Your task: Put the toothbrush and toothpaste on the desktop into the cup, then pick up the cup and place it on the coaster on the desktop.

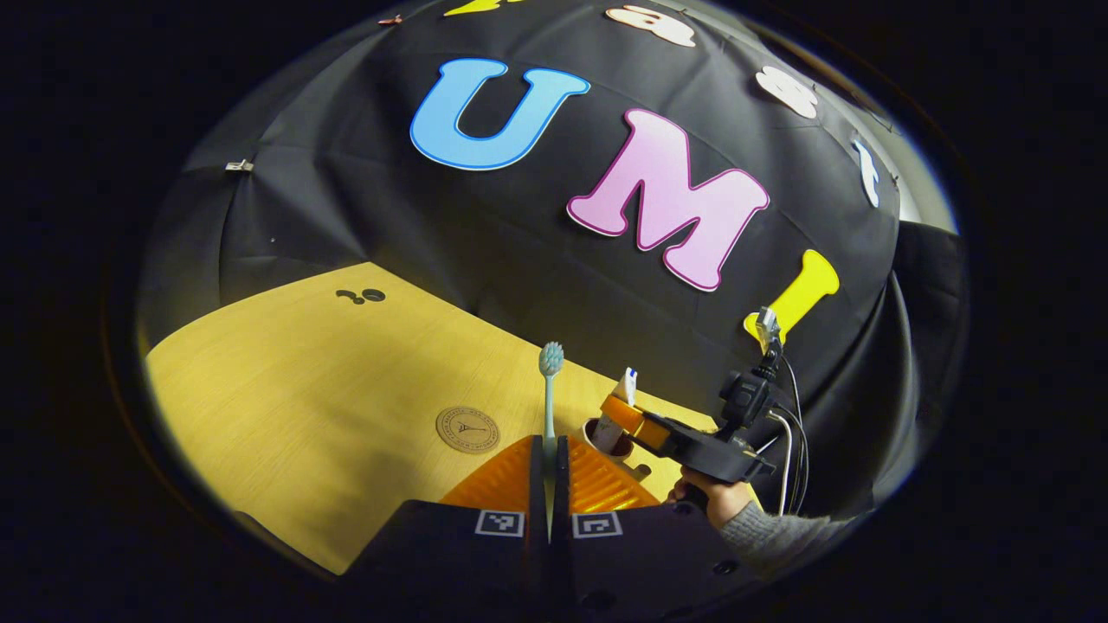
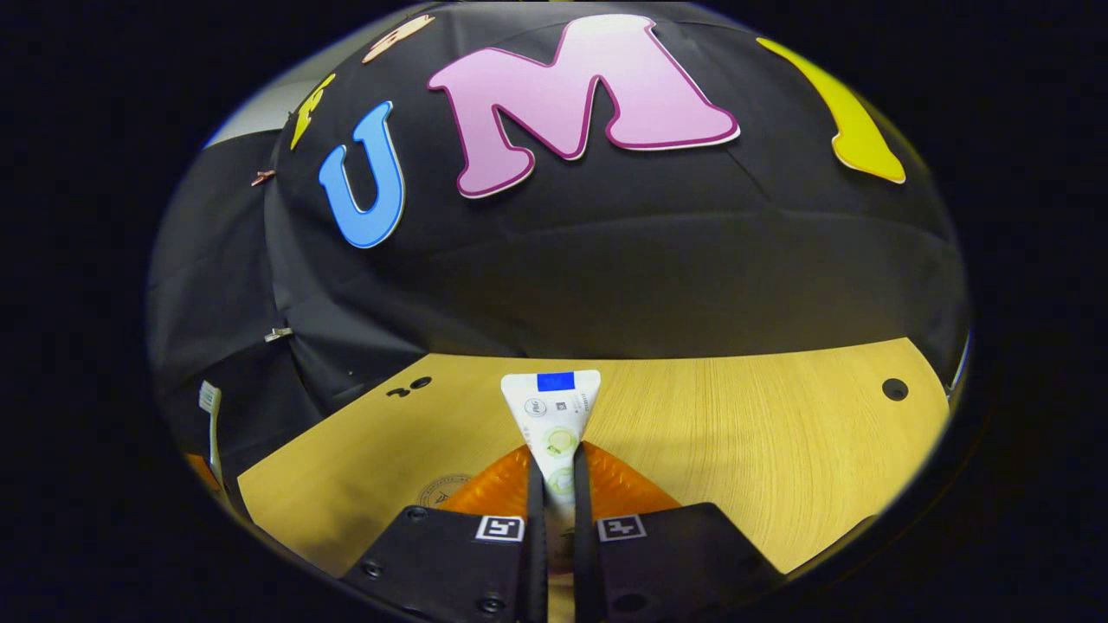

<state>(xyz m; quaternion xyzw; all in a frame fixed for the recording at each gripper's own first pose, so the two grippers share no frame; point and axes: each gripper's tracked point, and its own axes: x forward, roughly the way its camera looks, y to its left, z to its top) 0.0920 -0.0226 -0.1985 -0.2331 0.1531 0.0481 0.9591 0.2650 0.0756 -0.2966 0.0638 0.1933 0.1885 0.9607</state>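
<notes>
In the left gripper view the left gripper (image 1: 549, 467) has its jaws clenched on the handle of the toothbrush (image 1: 550, 389), which stands upright between the fingers with its bristled head above their tips. Just beyond the tips and a little to their right sits the cup (image 1: 595, 430), partly hidden. Over the cup the right gripper (image 1: 625, 414), held by a hand (image 1: 705, 495) in a grey sleeve, carries the toothpaste (image 1: 620, 407), its lower end at the cup's mouth. To the left of the jaws, near them, the round coaster (image 1: 467, 430) lies flat on the wooden table (image 1: 303, 389). In the right gripper view that gripper (image 2: 559, 493) grasps the toothpaste (image 2: 554, 424) between both fingers, its flat crimped end pointing up past the tips. The coaster's (image 2: 441, 491) edge peeks out left of the fingers, and the toothbrush (image 2: 210, 424) stands far off to the left.
</notes>
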